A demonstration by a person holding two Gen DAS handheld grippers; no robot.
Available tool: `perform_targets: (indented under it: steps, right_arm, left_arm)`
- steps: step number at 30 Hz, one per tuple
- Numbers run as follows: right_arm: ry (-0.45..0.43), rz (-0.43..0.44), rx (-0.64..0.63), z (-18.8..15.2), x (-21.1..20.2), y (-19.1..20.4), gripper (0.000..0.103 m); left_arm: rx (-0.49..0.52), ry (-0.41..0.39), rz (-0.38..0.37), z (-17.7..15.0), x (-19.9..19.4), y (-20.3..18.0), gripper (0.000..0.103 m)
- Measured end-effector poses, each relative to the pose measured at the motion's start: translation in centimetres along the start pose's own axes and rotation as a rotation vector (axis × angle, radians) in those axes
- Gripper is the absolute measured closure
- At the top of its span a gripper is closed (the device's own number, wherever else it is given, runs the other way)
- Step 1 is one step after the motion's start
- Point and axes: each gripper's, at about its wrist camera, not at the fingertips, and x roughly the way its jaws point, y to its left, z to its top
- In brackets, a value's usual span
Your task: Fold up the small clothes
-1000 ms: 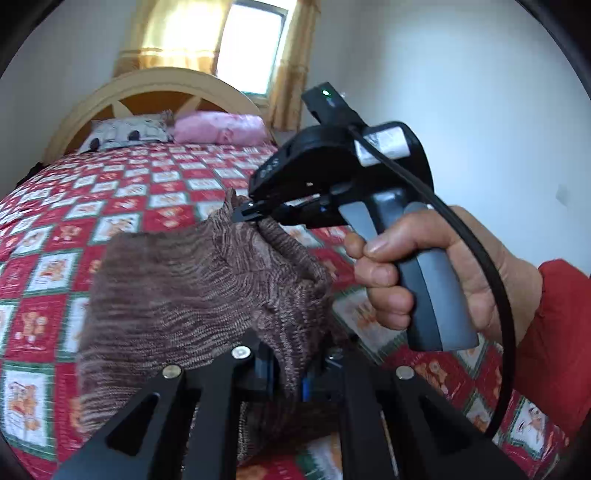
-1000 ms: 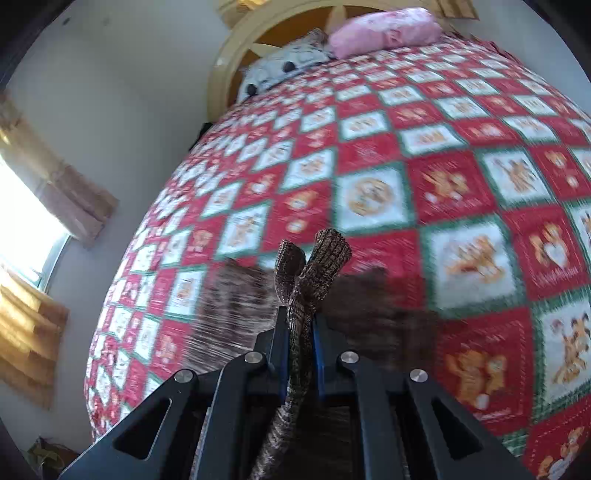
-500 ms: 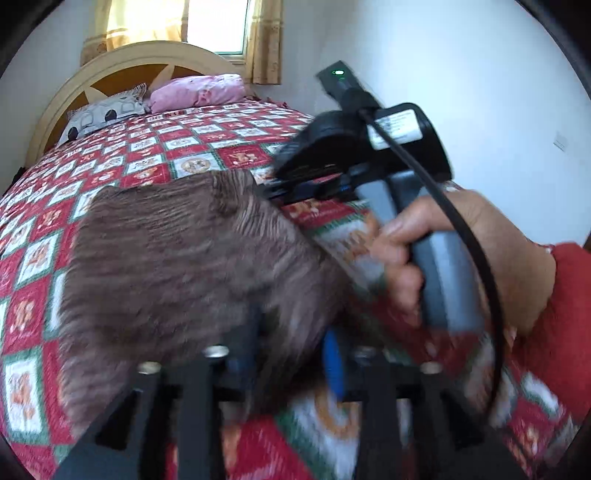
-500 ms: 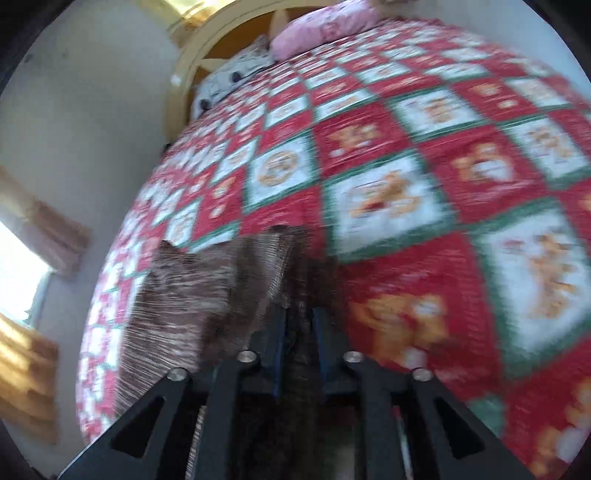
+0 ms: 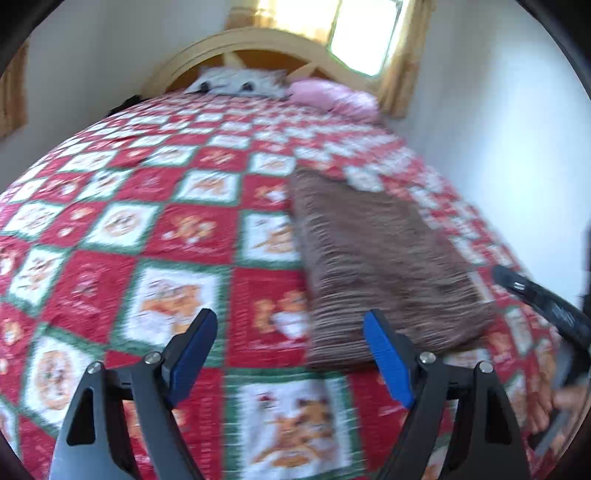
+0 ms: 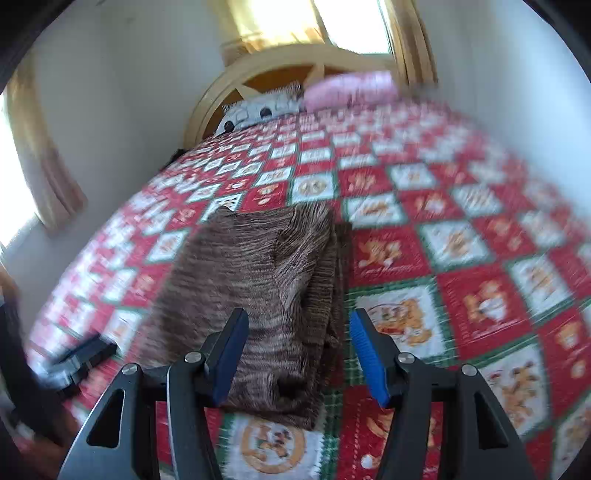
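A brown knitted garment [image 5: 376,266] lies folded in a long rectangle on the red, green and white quilt [image 5: 177,236]. My left gripper [image 5: 290,314] hovers just left of the garment's near end. Its jaws are opening wide, with only quilt between the blue pads. In the right wrist view the garment [image 6: 258,273] runs away from my right gripper [image 6: 299,314]. Those jaws are opening above its near right edge, and the pads do not press on the cloth. The right gripper's black body [image 5: 546,306] shows at the left view's right edge. The left gripper [image 6: 81,358] shows blurred at the right view's left edge.
A curved wooden headboard [image 5: 255,48] stands at the far end of the bed, with a grey patterned pillow [image 5: 240,81] and a pink pillow [image 5: 332,96] before it. A white wall [image 5: 498,110] runs along the bed's right side. Curtained windows [image 6: 295,22] are behind and to the left.
Both grippers have let go of the brown garment, which now lies flat and folded on the quilt. Both have opened and drawn back from it, moving apart.
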Motion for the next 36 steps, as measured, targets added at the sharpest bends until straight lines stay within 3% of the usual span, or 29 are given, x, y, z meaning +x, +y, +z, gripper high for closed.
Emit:
perform_targets:
  steps: [2,5,7,12,15,17,20,22,27,31,36]
  right_arm:
    - [0.016,-0.035,-0.073,-0.7,0.2,1.4,0.071]
    - [0.078,-0.020,-0.082,-2.1,1.6,2.1,0.071]
    - [0.151,-0.027,-0.038,-3.4,3.3,1.1,0.071]
    - [0.174,0.044,0.120,-4.9,3.0,-1.6,0.069]
    - [0.213,0.037,0.065,-4.6,2.5,-1.3,0.069]
    - [0.200,0.010,0.026,-3.6,1.5,-0.9,0.069]
    - [0.073,-0.005,0.014,-0.8,-0.1,-0.3,0.069]
    - [0.037,0.000,-0.006,1.2,0.6,0.6,0.069]
    - [0.076,0.000,-0.067,2.9,5.8,2.4,0.069]
    - [0.162,-0.041,-0.077,1.0,9.8,1.2,0.069]
    - [0.139,-0.019,-0.055,0.3,8.6,0.1,0.065]
  left_arm:
    - [0.027,0.019,0.070,-0.4,0.2,-0.1,0.019]
    - [0.065,0.019,0.137,-0.7,0.3,-0.3,0.019]
    - [0.079,0.015,0.151,-1.0,-0.1,-0.3,0.019]
    - [0.080,0.014,0.161,-0.7,-0.1,0.2,0.019]
    - [0.074,0.017,0.165,-0.3,0.3,0.5,0.019]
    - [0.083,0.009,0.176,-0.1,0.5,0.5,0.019]
    - [0.092,-0.014,0.197,0.7,0.7,0.4,0.017]
    - [0.095,-0.023,0.196,1.3,1.0,0.2,0.014]
    - [0.113,-0.051,0.177,3.6,1.9,-1.3,0.014]
    - [0.140,-0.079,0.140,5.1,3.4,-3.3,0.011]
    - [0.170,0.026,0.136,5.3,8.4,-4.8,0.010]
